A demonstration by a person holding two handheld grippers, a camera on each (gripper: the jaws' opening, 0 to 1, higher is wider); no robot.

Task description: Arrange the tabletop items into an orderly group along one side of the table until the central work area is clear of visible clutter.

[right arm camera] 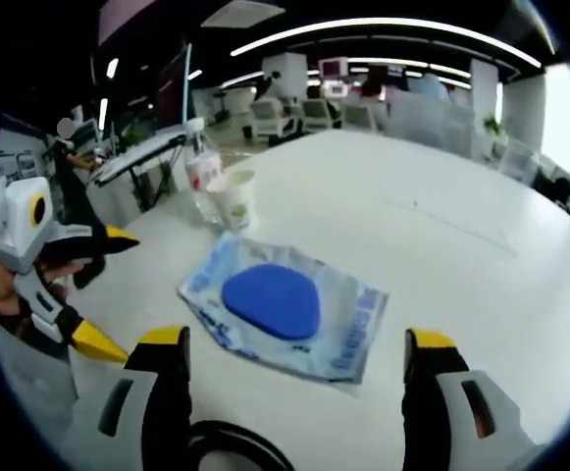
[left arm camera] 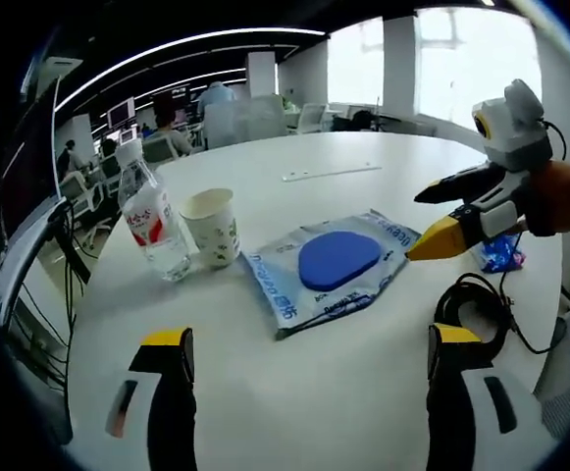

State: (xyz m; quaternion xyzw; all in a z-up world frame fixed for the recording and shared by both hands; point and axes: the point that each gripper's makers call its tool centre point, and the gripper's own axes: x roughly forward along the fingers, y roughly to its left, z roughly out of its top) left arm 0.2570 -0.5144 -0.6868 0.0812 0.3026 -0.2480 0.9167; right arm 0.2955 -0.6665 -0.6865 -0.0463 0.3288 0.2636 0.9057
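Note:
A clear packet [left arm camera: 329,270] holding a blue oval pad [left arm camera: 338,258] lies flat on the white round table [left arm camera: 294,392]. To its left stand a water bottle [left arm camera: 155,221] with a red label and a paper cup [left arm camera: 213,228], close together. My left gripper [left arm camera: 309,337] is open just short of the packet, holding nothing. My right gripper [left arm camera: 419,224] comes in from the right, open, with its tips at the packet's right edge. In the right gripper view the packet [right arm camera: 285,309] lies just ahead of my open right gripper [right arm camera: 296,339]. The left gripper [right arm camera: 123,294] stands open at the left.
A small blue wrapper [left arm camera: 502,255] lies behind the right gripper. A coiled black cable [left arm camera: 471,309] rests near the table's right edge and shows again [right arm camera: 235,446]. A thin pale strip [left arm camera: 332,173] lies farther back. Office desks, chairs and people stand beyond the table.

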